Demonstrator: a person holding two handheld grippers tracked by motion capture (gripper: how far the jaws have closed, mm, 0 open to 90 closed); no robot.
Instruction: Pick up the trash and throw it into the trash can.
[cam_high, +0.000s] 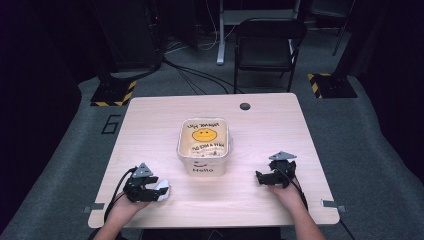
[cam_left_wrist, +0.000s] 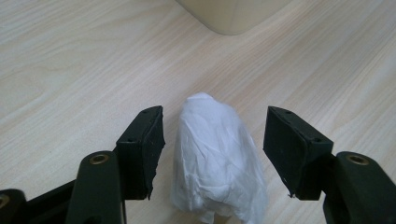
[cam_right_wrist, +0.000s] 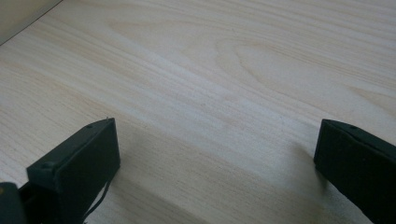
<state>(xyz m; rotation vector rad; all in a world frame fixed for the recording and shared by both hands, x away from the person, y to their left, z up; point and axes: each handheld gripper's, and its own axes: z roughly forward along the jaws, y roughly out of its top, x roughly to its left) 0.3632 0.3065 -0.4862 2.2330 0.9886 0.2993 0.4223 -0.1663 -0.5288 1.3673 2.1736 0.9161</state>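
Observation:
A crumpled white tissue (cam_left_wrist: 215, 158) lies on the light wooden table (cam_high: 150, 130), near its front left. My left gripper (cam_left_wrist: 215, 126) straddles it, and a narrow gap shows between each black pad and the paper. In the high view the left gripper (cam_high: 156, 189) and the tissue (cam_high: 163, 190) sit left of a clear plastic tub (cam_high: 179, 146). A smiley face and the word "Hello" mark that tub. My right gripper (cam_high: 261, 177) rests on the table to the tub's right, and its jaws (cam_right_wrist: 217, 140) stand wide open over bare wood.
The tub's corner (cam_left_wrist: 229, 14) lies just beyond the tissue. A round cable hole (cam_high: 244, 106) sits at the table's far edge. A black chair (cam_high: 267, 45) and cables stand on the floor behind.

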